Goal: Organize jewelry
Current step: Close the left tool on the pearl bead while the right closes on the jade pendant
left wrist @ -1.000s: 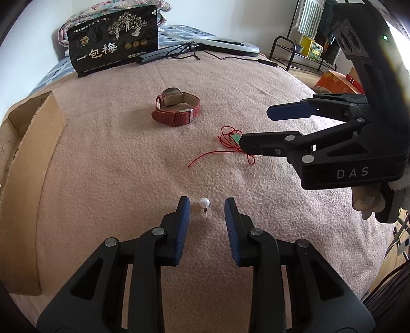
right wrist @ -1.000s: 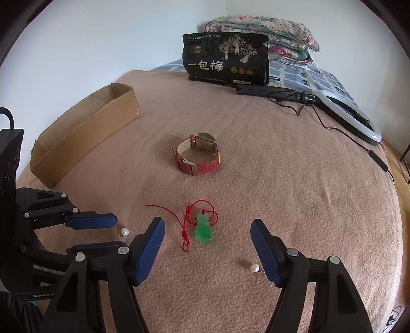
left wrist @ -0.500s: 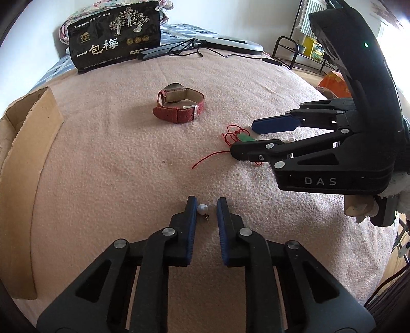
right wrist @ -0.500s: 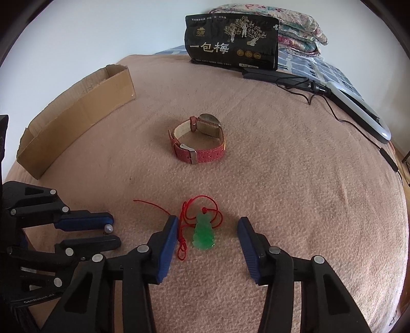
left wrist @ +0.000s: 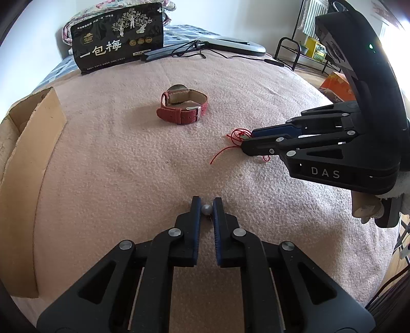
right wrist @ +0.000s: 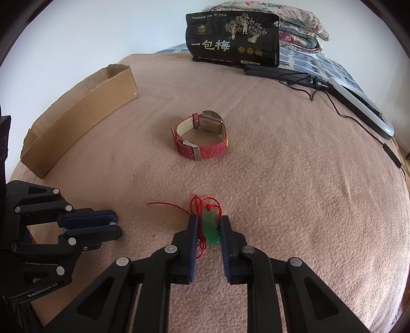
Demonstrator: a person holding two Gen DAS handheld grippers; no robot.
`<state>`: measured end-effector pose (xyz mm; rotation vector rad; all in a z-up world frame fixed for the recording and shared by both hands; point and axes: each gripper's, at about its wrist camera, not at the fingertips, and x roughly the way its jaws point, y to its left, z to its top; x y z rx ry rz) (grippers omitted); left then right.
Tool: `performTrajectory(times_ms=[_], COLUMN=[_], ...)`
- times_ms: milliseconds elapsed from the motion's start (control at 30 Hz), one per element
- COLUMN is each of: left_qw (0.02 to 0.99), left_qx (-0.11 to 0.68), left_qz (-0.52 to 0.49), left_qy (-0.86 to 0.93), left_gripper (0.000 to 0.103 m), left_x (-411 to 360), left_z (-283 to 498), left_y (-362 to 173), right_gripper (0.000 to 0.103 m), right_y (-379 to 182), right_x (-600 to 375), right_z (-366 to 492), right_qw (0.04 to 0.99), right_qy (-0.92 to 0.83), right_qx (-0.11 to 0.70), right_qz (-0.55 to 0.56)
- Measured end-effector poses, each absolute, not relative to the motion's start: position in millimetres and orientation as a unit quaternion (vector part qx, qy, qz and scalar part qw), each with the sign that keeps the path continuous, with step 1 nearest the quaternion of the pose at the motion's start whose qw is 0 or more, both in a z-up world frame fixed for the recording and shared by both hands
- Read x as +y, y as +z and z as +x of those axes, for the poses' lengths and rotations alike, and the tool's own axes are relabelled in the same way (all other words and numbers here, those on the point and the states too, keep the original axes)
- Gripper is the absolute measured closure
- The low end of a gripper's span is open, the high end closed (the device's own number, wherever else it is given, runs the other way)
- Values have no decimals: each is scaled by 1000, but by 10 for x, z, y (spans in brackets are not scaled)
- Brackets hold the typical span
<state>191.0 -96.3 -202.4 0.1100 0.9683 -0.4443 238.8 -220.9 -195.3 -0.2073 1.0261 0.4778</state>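
Observation:
My left gripper is shut on a small pearl earring lying on the pink blanket. My right gripper is closed around a green jade pendant on a red cord; it also shows in the left wrist view. The left gripper shows in the right wrist view. A red-strapped watch lies on its side beyond both grippers.
An open cardboard box lies along the left edge of the blanket. A black snack bag stands at the back beside a folded quilt. A ring light with cable lies at the right.
Both grippers have closed. The left fingers came together on the pearl earring. The right gripper moved forward and its fingers closed in on the jade pendant.

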Motion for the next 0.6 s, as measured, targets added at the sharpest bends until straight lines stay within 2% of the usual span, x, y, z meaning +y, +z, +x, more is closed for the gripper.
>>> performTrajectory(times_ms=[600], left_qw=[874], left_qx=[440], left_qz=[41], left_qy=[-204], left_gripper=[96], left_x=[-806], left_z=[1785], left_y=[-1760], right_gripper=[88], right_y=[-1642], right_x=[-2269], right_z=[2266], right_qw=[855], right_qy=[220], right_qx=[462], right_qz=[-80])
